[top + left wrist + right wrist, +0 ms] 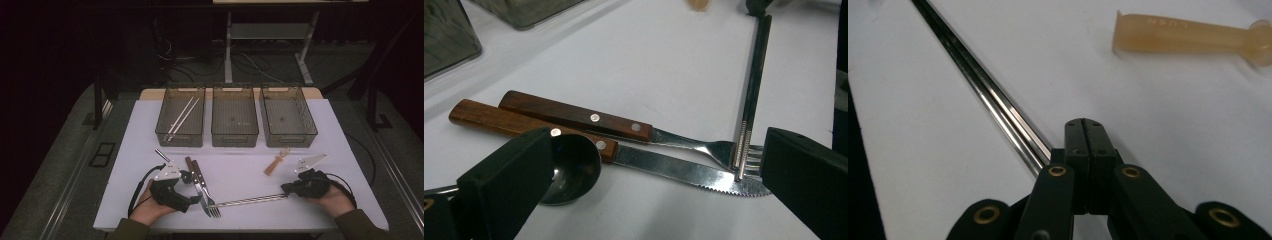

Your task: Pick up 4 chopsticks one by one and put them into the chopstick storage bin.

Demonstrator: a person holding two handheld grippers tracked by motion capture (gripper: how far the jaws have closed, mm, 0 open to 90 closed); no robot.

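Two steel chopsticks [250, 200] lie side by side near the table's front edge. Their tips [742, 150] rest across a wooden-handled knife [674, 169] and a fork [574, 116]. A dark spoon bowl [574, 167] lies just beside the left jaw of my left gripper [654, 150], which stands open over this cutlery [197, 180]. My right gripper [1084, 131] is shut, with nothing showing between its jaws. The chopsticks [983, 95] run close along its left side and vanish under it. In the high view that gripper [288, 190] sits at the chopsticks' right end.
Three dark bins stand in a row at the back; the left bin [181, 134] holds two chopsticks, the middle bin [235, 136] and right bin [289, 136] look bare. A small tan-handled utensil [276, 161] [1178, 34] lies ahead of my right gripper.
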